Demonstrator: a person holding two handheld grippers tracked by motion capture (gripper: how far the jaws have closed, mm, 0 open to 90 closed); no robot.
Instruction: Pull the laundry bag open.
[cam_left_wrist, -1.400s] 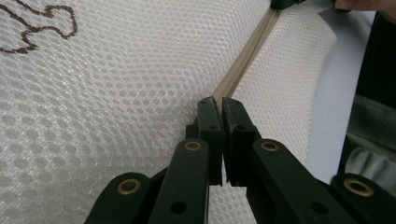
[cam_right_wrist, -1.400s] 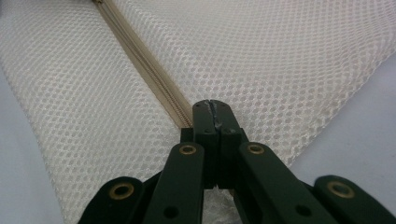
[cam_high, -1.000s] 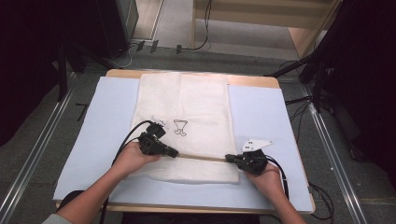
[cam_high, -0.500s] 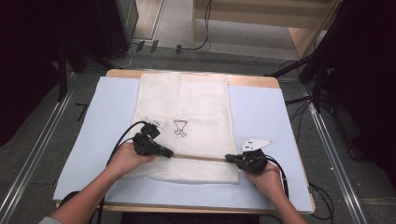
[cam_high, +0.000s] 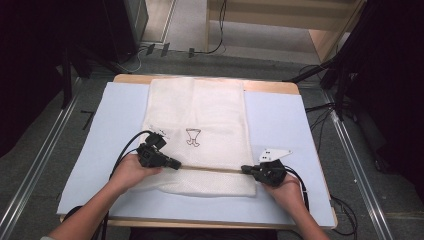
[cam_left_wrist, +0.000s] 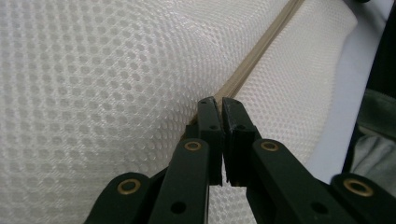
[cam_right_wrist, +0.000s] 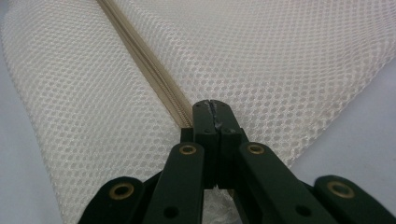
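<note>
Grey carpet and dark equipment surround a wooden counter whose top is covered by a pale blue mat. On the mat lies a white mesh bag, spread flat and reaching from the far edge of the counter toward the person. A small dark emblem is printed near its middle. A beige zipper runs straight across the bag near its near end, from one side to the other.

Both of the person's forearms come in from the near side. The left hand holds the left claw at the left end of the zipper, pointing along it toward the right. In the left gripper view this claw is pinched narrow, its tips almost meeting with only a thin slit between them, right where the zipper reaches them; mesh bulges up on the side of the bag beside it. The zipper end seems caught between the tips, though the exact piece gripped is hidden.

The right hand holds the right claw at the right end of the zipper, near the bag's right edge, pointing left. In the right gripper view this claw is closed tight, tips pressed together at the zipper, with the mesh bag lying flat on both sides and blue mat beyond its edge. A black cable loops from the left claw over the mat.
</note>
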